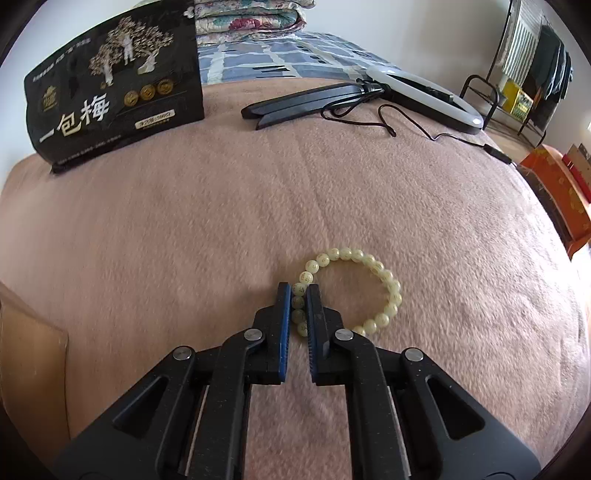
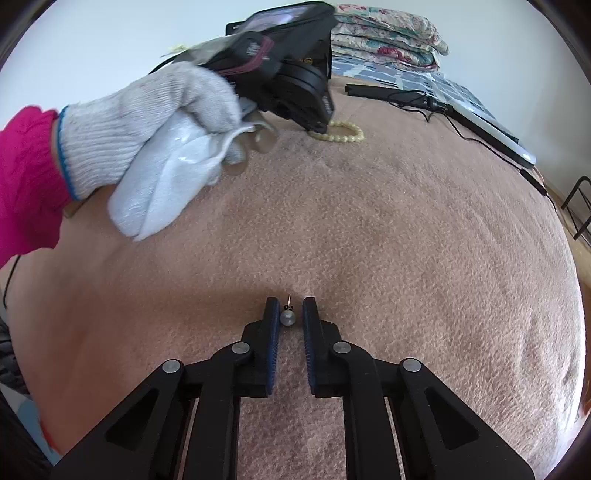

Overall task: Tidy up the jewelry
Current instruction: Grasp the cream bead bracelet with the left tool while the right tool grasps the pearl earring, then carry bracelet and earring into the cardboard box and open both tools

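A pale yellow bead bracelet [image 1: 373,266] lies on the pink blanket [image 1: 184,229]. My left gripper [image 1: 298,293] is shut on the bracelet's left side, with beads pinched between the blue pads. In the right wrist view the bracelet [image 2: 341,136] shows far off under the left gripper, held by a gloved hand [image 2: 155,122]. My right gripper [image 2: 290,304] stands around a small pearl earring [image 2: 287,316] on the blanket; its jaws are a little apart and the left pad is beside the pearl.
A black printed box [image 1: 114,77] stands at the back left. A ring light with folded stand [image 1: 369,96] and its cable lie at the back right. Folded quilts [image 1: 251,18] are behind. A clear box edge [image 1: 29,332] is at the left.
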Motion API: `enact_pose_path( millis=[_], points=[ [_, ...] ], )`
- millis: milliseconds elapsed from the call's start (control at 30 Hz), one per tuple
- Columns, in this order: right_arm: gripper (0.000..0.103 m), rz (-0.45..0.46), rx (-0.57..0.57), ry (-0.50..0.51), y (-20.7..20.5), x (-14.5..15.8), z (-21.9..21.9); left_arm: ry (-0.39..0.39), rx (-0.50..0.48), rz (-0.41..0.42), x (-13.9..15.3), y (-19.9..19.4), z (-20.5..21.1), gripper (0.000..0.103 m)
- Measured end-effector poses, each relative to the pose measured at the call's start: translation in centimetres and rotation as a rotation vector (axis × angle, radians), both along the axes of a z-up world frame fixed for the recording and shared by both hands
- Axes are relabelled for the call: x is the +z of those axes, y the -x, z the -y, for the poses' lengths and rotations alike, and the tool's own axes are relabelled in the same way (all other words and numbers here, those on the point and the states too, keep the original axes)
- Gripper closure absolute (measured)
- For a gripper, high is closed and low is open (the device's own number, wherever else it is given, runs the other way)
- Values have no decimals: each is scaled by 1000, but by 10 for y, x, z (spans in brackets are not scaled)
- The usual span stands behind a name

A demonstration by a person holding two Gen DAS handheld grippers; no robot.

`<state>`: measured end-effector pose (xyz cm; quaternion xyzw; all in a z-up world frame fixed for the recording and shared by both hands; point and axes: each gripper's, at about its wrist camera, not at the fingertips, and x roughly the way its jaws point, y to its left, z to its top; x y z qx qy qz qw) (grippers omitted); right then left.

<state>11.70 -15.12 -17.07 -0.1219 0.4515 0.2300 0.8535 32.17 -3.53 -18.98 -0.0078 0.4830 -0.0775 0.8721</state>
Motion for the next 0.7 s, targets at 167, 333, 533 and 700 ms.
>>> enact_pose_path(
  millis=[167, 333, 533, 700],
  points=[
    [96, -16, -11, -44, 1, 0, 7, 15, -5, -6, 3, 18, -10, 98],
    [96, -21, -26, -71, 3, 0, 11, 33, -7, -5, 11, 40, -19, 98],
    [96, -27, -53, -95, 4, 4, 15, 52, 0, 24, 30, 56, -30, 98],
    [96, -15, -71, -105, 8, 11, 20, 67, -8, 48, 48, 71, -35, 98]
  ],
)
